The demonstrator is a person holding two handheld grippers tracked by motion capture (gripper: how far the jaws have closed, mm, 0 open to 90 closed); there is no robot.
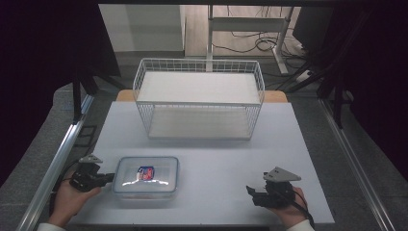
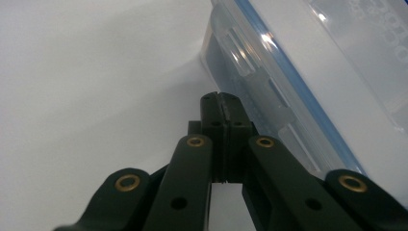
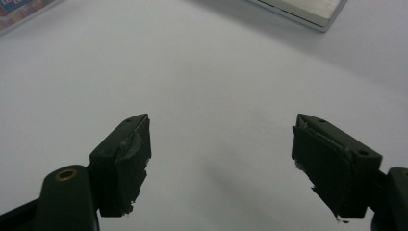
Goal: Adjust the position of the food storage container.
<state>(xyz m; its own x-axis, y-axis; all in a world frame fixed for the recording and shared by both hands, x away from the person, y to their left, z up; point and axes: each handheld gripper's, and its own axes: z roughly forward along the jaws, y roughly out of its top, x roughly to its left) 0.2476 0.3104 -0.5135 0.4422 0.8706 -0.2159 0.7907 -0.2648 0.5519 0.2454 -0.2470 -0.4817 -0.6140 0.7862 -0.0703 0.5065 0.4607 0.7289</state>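
A clear plastic food box (image 1: 146, 185) with a blue-sealed lid lies at the front left of the white table, with a red and blue packet (image 1: 146, 172) inside. My left gripper (image 1: 110, 177) is shut with nothing between its pads, and its tip sits at the box's left side. In the left gripper view the closed tips (image 2: 220, 100) rest low beside the box (image 2: 308, 82), right by its side latch flap (image 2: 245, 67); whether they touch it I cannot tell. My right gripper (image 1: 251, 191) stands open and empty at the front right, also seen as my right gripper (image 3: 221, 159) over bare table.
A white wire basket rack (image 1: 199, 98) with two levels stands at the back middle of the table. Its base corner (image 3: 308, 9) shows at the top of the right gripper view. Metal rails run along both table sides.
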